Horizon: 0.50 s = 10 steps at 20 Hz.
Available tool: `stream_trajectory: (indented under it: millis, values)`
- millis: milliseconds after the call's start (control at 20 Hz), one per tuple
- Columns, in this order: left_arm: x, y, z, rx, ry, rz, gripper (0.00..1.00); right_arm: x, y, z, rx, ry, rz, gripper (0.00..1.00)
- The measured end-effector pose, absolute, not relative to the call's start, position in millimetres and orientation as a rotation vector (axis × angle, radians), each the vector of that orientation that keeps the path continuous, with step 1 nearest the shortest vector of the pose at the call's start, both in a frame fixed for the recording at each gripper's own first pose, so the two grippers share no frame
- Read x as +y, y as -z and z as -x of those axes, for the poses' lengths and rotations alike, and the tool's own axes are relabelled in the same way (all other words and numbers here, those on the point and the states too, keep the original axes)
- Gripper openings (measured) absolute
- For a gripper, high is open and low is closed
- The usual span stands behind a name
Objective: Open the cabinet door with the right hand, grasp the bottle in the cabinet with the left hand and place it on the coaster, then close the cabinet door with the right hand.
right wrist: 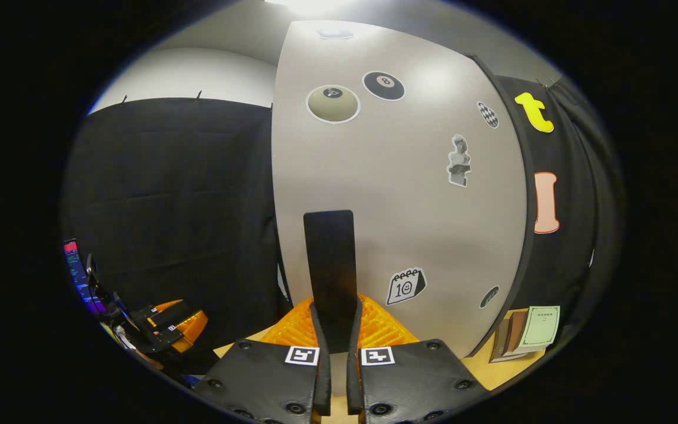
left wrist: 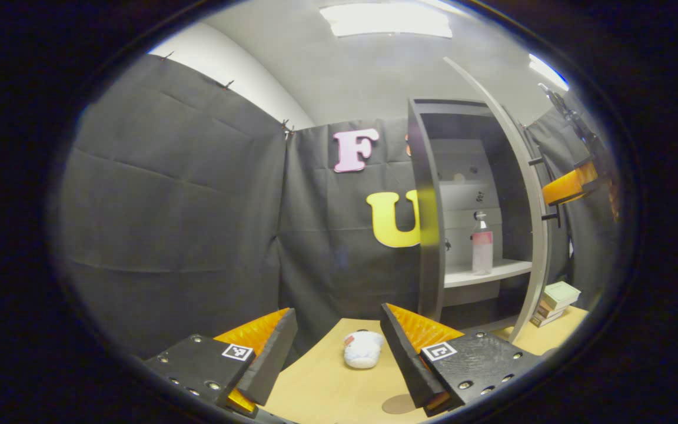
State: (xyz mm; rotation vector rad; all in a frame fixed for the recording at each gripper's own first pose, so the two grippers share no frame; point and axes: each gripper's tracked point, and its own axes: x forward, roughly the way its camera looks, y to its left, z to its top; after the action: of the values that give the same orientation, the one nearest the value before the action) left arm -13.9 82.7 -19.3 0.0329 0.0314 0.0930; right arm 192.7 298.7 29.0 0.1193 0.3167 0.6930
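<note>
The right claw (right wrist: 334, 347) is pinching the flat black handle (right wrist: 329, 271) of the grey stickered cabinet door (right wrist: 398, 194), which is standing open. The left claw (left wrist: 339, 347) is hovering spread above the tabletop (left wrist: 327, 388), well apart from the clear pink-labelled bottle (left wrist: 482, 247) standing on the white cabinet shelf (left wrist: 486, 272). The risk, as I judge it: a finger clipping the tall, narrow bottle and toppling it.
</note>
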Motion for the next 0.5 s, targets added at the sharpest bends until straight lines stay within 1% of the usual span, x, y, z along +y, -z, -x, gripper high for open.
stream_trajectory:
  millis: [300, 350, 400, 450, 500]
  values:
    - [-2, 14, 9, 0.019, -0.003, -0.045, 0.87, 283, -29, -188, 0.301, -0.743, -0.12, 0.11]
    - [-13, 13, 6, 0.019, 0.006, -0.042, 0.89, 282, -29, -188, 0.296, -0.752, -0.122, 0.12]
    - [-28, 14, 4, 0.021, 0.021, -0.039, 0.88, 280, -29, -189, 0.29, -0.758, -0.131, 0.11]
    - [-42, 15, 4, 0.025, 0.036, -0.037, 0.89, 277, -29, -189, 0.288, -0.76, -0.137, 0.12]
    - [-55, 15, 1, 0.027, 0.049, -0.039, 0.89, 276, -29, -189, 0.283, -0.76, -0.14, 0.1]
